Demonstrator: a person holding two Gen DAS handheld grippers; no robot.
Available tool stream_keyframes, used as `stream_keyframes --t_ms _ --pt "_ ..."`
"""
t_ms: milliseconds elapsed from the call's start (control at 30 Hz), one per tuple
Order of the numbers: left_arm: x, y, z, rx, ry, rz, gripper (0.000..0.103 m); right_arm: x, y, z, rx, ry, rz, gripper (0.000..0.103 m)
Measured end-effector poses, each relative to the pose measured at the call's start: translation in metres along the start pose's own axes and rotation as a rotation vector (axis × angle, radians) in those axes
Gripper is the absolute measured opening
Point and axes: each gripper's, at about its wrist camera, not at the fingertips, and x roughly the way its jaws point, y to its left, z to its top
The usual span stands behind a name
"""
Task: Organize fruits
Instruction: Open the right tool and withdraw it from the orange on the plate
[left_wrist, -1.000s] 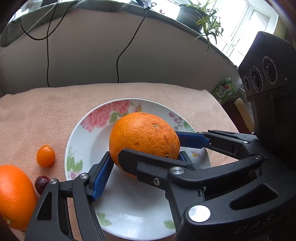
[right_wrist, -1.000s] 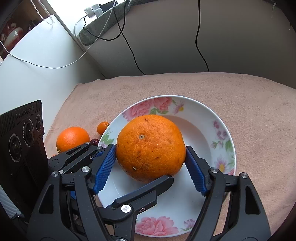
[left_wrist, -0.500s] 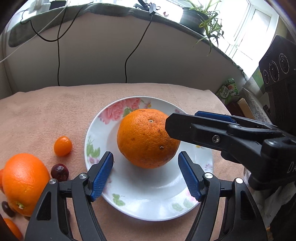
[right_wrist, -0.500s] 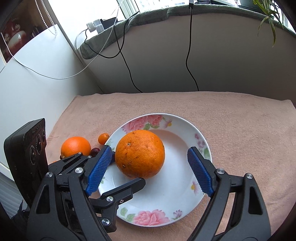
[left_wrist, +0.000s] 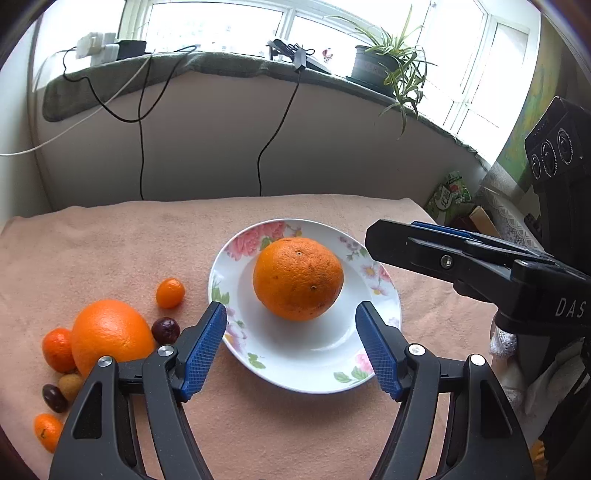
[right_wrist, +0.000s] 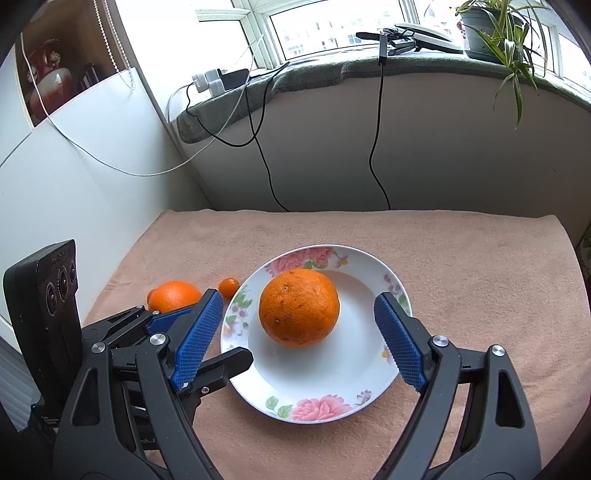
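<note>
A large orange (left_wrist: 297, 277) (right_wrist: 299, 307) rests in a white floral plate (left_wrist: 314, 354) (right_wrist: 325, 384) on a pink cloth. My left gripper (left_wrist: 291, 314) is open and empty, held back from the plate's near rim. My right gripper (right_wrist: 299, 306) is open and empty, its jaws wide on either side of the orange without touching it. A second large orange (left_wrist: 110, 332) (right_wrist: 173, 294) lies left of the plate with a small kumquat (left_wrist: 170, 292) (right_wrist: 229, 287), a dark red fruit (left_wrist: 165, 329) and several other small fruits (left_wrist: 57, 349).
A curved wall with hanging black cables (left_wrist: 273, 133) stands behind the table. A potted plant (left_wrist: 391, 70) sits on the sill. A green packet (left_wrist: 447, 195) and clutter lie off the table's right edge. A white wall (right_wrist: 74, 184) borders the left side.
Both grippers have let go of the large orange, opened wide and pulled back and up from the plate. The orange stays on the plate.
</note>
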Motion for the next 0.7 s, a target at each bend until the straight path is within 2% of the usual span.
stream_keyframes --t_ms 300,567,700 --pt "-0.035 0.008 -0.008 -0.002 -0.066 0.028 0.073 -0.012 0.026 -0.003 -0.023 -0.042 0.027 0.087" --pt "-0.057 0.024 -0.02 -0.017 -0.103 0.056 0.073 -0.009 0.046 -0.006 -0.048 -0.024 0.036 0.087" --pt "-0.066 0.039 -0.029 -0.039 -0.113 0.078 0.073 -0.005 0.056 -0.007 -0.07 -0.003 0.04 0.096"
